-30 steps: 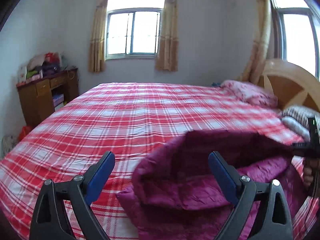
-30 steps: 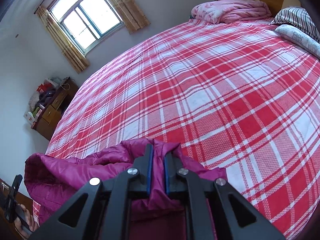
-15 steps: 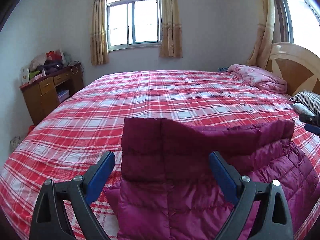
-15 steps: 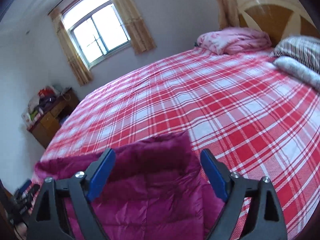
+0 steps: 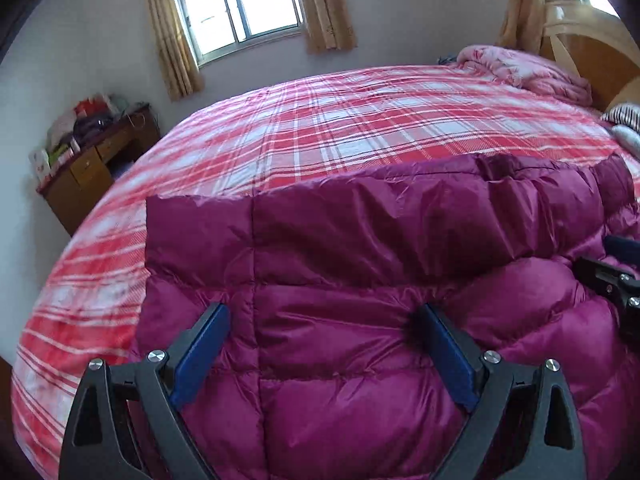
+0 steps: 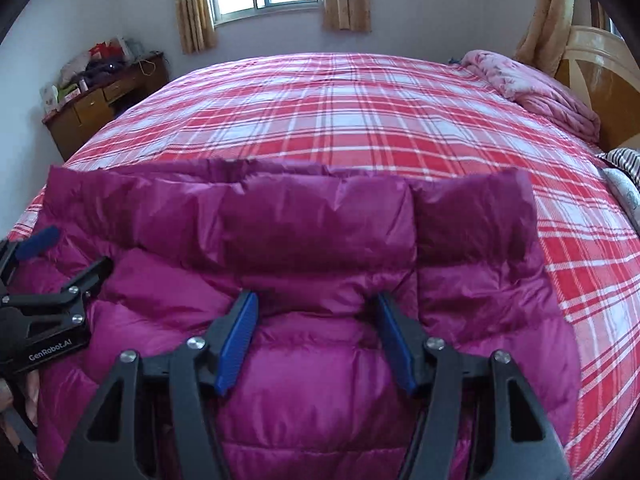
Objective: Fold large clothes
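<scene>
A magenta quilted down jacket [image 5: 360,240] [image 6: 300,220] lies on the near part of a bed with a red plaid sheet [image 5: 360,128] [image 6: 340,120]. Its far band is folded over toward me. My left gripper [image 5: 323,312] is wide open low over the jacket's left part, and it shows at the left edge of the right wrist view [image 6: 70,252]. My right gripper [image 6: 315,300] hovers over the right part with its jaws apart and closing. Puffed fabric bulges between its pads, but I see no pinch. The right gripper [image 5: 600,254] also shows at the right edge of the left wrist view.
A cluttered wooden desk [image 5: 92,160] [image 6: 104,96] stands against the left wall. A pink quilt [image 5: 528,72] [image 6: 532,88] is bunched by the wooden headboard [image 5: 580,32], with a striped pillow [image 6: 620,156] at the right. Bare plaid sheet stretches beyond the jacket.
The right gripper let go of the jacket edge and opened wide, then narrowed a little. The lifted fold now lies flat. Both grippers have come down closer over the jacket.
</scene>
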Motion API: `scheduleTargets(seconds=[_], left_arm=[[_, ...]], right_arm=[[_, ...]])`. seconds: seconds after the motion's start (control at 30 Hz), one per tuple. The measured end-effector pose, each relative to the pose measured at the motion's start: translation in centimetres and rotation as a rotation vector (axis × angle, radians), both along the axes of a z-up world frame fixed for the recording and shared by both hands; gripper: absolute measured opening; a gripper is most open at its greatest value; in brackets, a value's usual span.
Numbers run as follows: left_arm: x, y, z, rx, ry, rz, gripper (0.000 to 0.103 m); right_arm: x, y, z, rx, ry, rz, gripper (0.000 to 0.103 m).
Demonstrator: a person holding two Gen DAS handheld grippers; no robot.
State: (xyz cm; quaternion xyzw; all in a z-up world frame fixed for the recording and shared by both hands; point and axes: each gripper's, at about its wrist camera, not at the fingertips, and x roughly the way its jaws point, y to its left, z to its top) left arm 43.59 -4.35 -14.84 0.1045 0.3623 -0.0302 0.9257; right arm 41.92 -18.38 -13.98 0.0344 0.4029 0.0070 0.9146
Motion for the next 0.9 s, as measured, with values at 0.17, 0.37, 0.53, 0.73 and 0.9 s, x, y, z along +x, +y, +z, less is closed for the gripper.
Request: scheduleTargets(seconds=[0.17,0.37,0.53,0.73,0.9], left_arm=[[0.7,0.8,-0.7,-0.059,0.045,0.008,0.100],[1.2,1.2,-1.1,-0.098,0.083,0.021,0.102],[1.5,1.0,-1.4,-0.092,0.097,0.027,0.102],[2.6,1.3,-1.6,-0.112,0.127,0.038,0.102],[2.9,1.1,-1.8,-0.096,0.131,0.050,0.102]], right_arm=[[0.1,-0.2,-0.4,0.001,0.004,-0.003,0.065],[0.4,0.3,-1.0,-0.015,0.002,-0.013,0.066],[0.8,0.2,-1.2,0.001,0.025,-0.018,0.067],[1.2,0.0,-1.5,0.016,0.044,-0.034,0.068],[1.7,0.1,-1.7,0.004,0.061,-0.047,0.073]])
